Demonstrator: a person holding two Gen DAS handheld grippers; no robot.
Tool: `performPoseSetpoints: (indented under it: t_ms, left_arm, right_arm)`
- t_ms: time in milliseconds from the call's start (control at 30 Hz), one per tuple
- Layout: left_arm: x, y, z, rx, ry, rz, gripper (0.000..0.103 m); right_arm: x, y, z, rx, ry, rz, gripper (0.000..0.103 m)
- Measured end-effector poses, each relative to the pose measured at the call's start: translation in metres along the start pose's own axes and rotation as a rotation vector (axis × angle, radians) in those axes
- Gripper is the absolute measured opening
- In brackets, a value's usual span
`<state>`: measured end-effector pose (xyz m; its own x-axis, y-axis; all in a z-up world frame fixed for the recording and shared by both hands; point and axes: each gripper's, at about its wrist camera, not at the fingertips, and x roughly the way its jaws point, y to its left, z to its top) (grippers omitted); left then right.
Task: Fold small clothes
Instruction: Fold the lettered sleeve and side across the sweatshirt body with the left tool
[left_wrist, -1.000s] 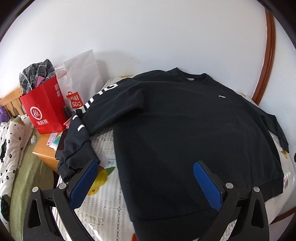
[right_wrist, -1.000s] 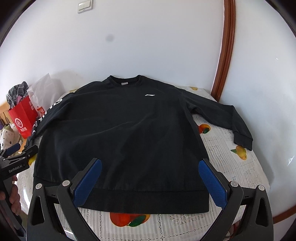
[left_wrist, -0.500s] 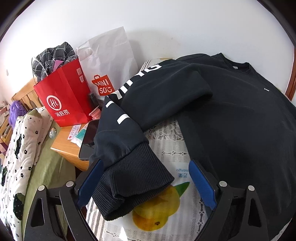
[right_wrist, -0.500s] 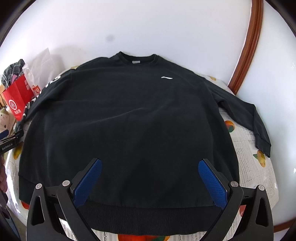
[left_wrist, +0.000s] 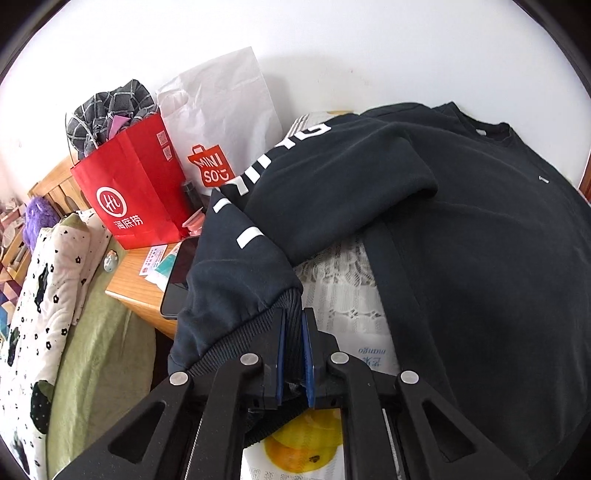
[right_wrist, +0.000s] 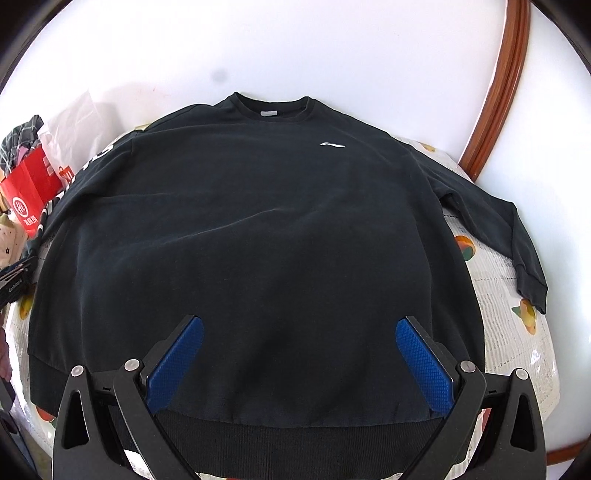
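- The left gripper (left_wrist: 293, 334) has its blue pads pinched together on the ribbed cuff (left_wrist: 258, 332) of the black sweatshirt (left_wrist: 480, 240), at about 6 o'clock in the left wrist view.
- The gripped sleeve (left_wrist: 295, 177), printed with white letters, runs from the cuff up toward 12 o'clock to the shoulder; its lower part hangs over the table edge.
- The right gripper (right_wrist: 299, 354) hovers with its jaws spread wide and nothing between them, above the sweatshirt's lower body near the hem at 6 o'clock.
- In the right wrist view the sweatshirt lies flat, front up, collar at 12 o'clock, on a fruit-printed tablecloth (right_wrist: 509, 332); its other sleeve (right_wrist: 498, 236) stretches out toward 3 o'clock, cuff resting on the cloth.
- At 10 o'clock in the left wrist view a red paper bag (left_wrist: 136, 188) stands on a wooden side table (left_wrist: 136, 288); grey checked fabric (left_wrist: 107, 110) and something pink stick out of its top.
- Just behind it, toward 11 o'clock, leans a white Miniso bag (left_wrist: 221, 118); its contents cannot be seen.
- A dark phone (left_wrist: 177, 280) lies on the side table, partly under the sleeve, beside some paper slips (left_wrist: 155, 258).
- At 8 o'clock lie a flower-print quilt (left_wrist: 40, 295) and green bedding (left_wrist: 103, 350).
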<state>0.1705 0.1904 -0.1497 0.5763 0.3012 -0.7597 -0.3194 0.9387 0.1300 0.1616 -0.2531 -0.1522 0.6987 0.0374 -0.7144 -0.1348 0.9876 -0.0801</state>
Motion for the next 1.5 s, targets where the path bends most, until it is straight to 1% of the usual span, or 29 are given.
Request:
performPoseSetpoints:
  t_ms: [100,167,267,367,400,500,600,733,867,1033,1200,1267,1300,1367,1400,1433,1500]
  left_arm:
    - [-0.016,-0.001,0.008,-0.024,-0.040,-0.002,0.007]
    - [-0.029,-0.004,0.015,-0.039,-0.063,-0.027,0.007]
    - [-0.047,-0.015,0.028,-0.052,-0.086,-0.083,0.007]
    - [-0.061,-0.030,0.042,-0.070,-0.089,-0.184,0.007]
    - [-0.065,-0.037,0.046,-0.070,-0.092,-0.206,0.007]
    - [-0.077,-0.068,0.060,-0.036,-0.113,-0.248,0.007]
    - [-0.086,-0.103,0.072,0.020,-0.133,-0.268,0.007]
    - [-0.096,-0.152,0.084,0.076,-0.147,-0.322,0.007]
    - [-0.095,-0.200,0.093,0.109,-0.133,-0.390,0.007]
    - [-0.087,-0.257,0.096,0.155,-0.109,-0.420,0.007]
    - [-0.074,-0.286,0.093,0.158,-0.061,-0.470,0.007]
    - [-0.069,-0.293,0.091,0.157,-0.042,-0.475,0.007]
    - [-0.068,-0.295,0.089,0.160,-0.030,-0.486,0.008]
    - [-0.066,-0.296,0.087,0.179,-0.007,-0.503,0.023]
    - [-0.067,-0.294,0.085,0.192,-0.004,-0.514,0.026]
    - [-0.069,-0.291,0.084,0.202,-0.015,-0.518,0.029]
    - [-0.076,-0.280,0.081,0.223,-0.051,-0.492,0.035]
  right_arm:
    - [-0.002,-0.009,0.000,0.016,-0.003,0.005,0.102]
    - [-0.004,-0.017,-0.001,0.026,-0.007,0.004,0.102]
    - [-0.007,-0.031,-0.002,0.045,-0.016,0.004,0.102]
    - [-0.010,-0.046,-0.006,0.064,-0.021,0.015,0.102]
    - [-0.010,-0.050,-0.007,0.071,-0.023,0.018,0.102]
    - [-0.013,-0.067,-0.011,0.095,-0.031,0.010,0.102]
    - [-0.016,-0.086,-0.014,0.115,-0.036,0.004,0.102]
    - [-0.024,-0.115,-0.019,0.143,-0.054,-0.024,0.102]
    - [-0.028,-0.141,-0.026,0.171,-0.058,-0.059,0.102]
    - [-0.026,-0.161,-0.040,0.170,-0.039,-0.078,0.102]
    - [-0.022,-0.177,-0.055,0.169,-0.025,-0.102,0.102]
    - [-0.022,-0.180,-0.059,0.168,-0.031,-0.106,0.102]
    - [-0.022,-0.180,-0.060,0.170,-0.033,-0.103,0.102]
    - [-0.021,-0.179,-0.059,0.176,-0.034,-0.088,0.102]
    - [-0.021,-0.178,-0.057,0.176,-0.036,-0.079,0.102]
    - [-0.021,-0.175,-0.054,0.176,-0.037,-0.072,0.102]
    - [-0.021,-0.165,-0.047,0.162,-0.045,-0.054,0.102]
